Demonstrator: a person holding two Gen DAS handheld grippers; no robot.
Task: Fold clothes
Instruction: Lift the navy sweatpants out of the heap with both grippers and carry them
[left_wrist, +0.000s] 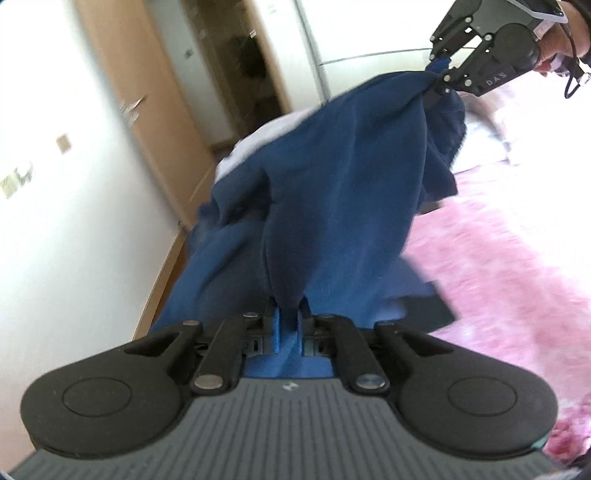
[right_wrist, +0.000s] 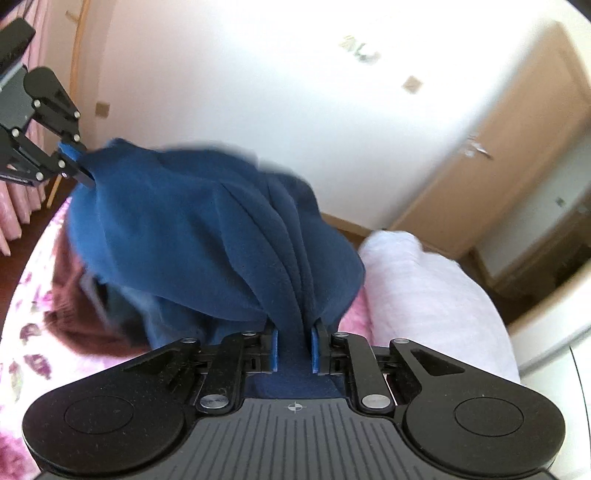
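Observation:
A dark blue garment (left_wrist: 332, 184) hangs stretched between both grippers above a pink bed. At the bottom of the left wrist view my left gripper (left_wrist: 288, 325) is shut on a bunched edge of it, the blue pads pressed against the cloth. My right gripper (left_wrist: 439, 79) shows at the top right, pinching the far corner. In the right wrist view my right gripper (right_wrist: 293, 343) is shut on a folded ridge of the blue garment (right_wrist: 203, 229). My left gripper (right_wrist: 79, 162) holds the other end at the upper left.
A pink floral bedspread (left_wrist: 498, 277) lies below. On it are a brown garment (right_wrist: 74, 317) and a white folded cloth (right_wrist: 424, 295). A white wall and a wooden door (right_wrist: 517, 147) stand behind, and pink curtains (right_wrist: 14, 206) hang at the left. A person's head (left_wrist: 561, 44) is near.

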